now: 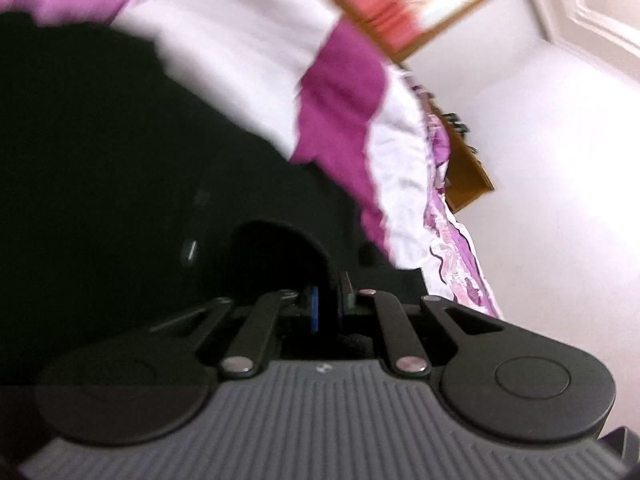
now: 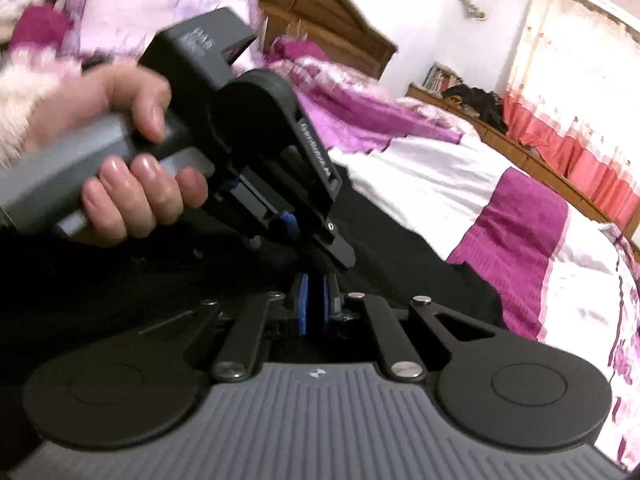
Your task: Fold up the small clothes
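garment (image 2: 400, 264): black cloth, plain, no print visible; lies on the bed under and ahead of both grippers
garment axis: can't tell, outline lost in the dark mass and blur
left gripper (image 1: 326, 296): fingers pressed together, pinching black cloth
right gripper (image 2: 316, 300): blue pads squeezed together on the cloth edge
left hand (image 2: 132, 160): holds the left gripper, just left of and above the right gripper's tips
bedspread (image 2: 460, 184): white and magenta, beyond the cloth
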### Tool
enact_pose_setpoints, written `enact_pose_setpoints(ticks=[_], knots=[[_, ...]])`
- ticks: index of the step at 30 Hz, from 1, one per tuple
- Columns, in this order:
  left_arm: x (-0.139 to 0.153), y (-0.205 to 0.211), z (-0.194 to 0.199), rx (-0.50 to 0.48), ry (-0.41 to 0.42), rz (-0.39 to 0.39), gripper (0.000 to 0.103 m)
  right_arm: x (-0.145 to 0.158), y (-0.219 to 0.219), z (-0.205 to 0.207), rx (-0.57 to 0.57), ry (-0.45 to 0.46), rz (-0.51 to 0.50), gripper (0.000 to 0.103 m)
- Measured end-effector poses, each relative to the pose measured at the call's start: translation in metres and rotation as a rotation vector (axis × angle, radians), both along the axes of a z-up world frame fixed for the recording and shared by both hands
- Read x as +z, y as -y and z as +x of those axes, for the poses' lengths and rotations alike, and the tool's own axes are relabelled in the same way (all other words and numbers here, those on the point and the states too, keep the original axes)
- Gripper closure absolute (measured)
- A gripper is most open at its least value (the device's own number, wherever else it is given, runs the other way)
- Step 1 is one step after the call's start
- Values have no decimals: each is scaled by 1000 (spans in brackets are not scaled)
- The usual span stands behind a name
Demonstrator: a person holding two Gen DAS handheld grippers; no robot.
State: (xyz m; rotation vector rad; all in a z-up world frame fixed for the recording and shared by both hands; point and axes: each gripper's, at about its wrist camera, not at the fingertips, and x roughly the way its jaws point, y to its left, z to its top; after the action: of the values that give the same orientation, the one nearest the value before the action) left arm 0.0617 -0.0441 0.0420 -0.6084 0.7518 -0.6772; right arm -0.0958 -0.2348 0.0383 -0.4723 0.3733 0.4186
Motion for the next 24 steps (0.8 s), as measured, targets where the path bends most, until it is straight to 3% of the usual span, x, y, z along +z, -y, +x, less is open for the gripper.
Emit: enact_pose_setpoints(ticks=[2, 7, 10, 12, 14, 15, 17, 21, 24], knots=[[19, -5, -6, 13, 86, 16, 93, -1, -3, -8, -52, -12, 28, 97], [64, -33, -26, 78, 289, -30, 93, -29, -44, -8, -36, -72, -74, 96], [79, -49, -29, 156, 346, 2, 93, -47, -60, 11, -179, -46, -135, 95], [81, -60, -22, 211, 339, 25, 93, -57, -61, 27, -308, 3, -204, 86], [80, -74, -13, 270, 314, 31, 93, -64, -52, 50, -425, -11, -226, 56], [79, -79, -10, 307, 306, 37, 93, -62, -45, 58, -474, -22, -205, 48], [74, -93, -9, 385, 291, 67, 93, -54, -28, 71, -543, -19, -160, 19], [64, -113, 2, 471, 229, 125, 93, -55, 7, 85, -632, 80, -291, 16], [53, -125, 10, 497, 165, 118, 93, -58, 36, 94, -755, 110, -356, 12]])
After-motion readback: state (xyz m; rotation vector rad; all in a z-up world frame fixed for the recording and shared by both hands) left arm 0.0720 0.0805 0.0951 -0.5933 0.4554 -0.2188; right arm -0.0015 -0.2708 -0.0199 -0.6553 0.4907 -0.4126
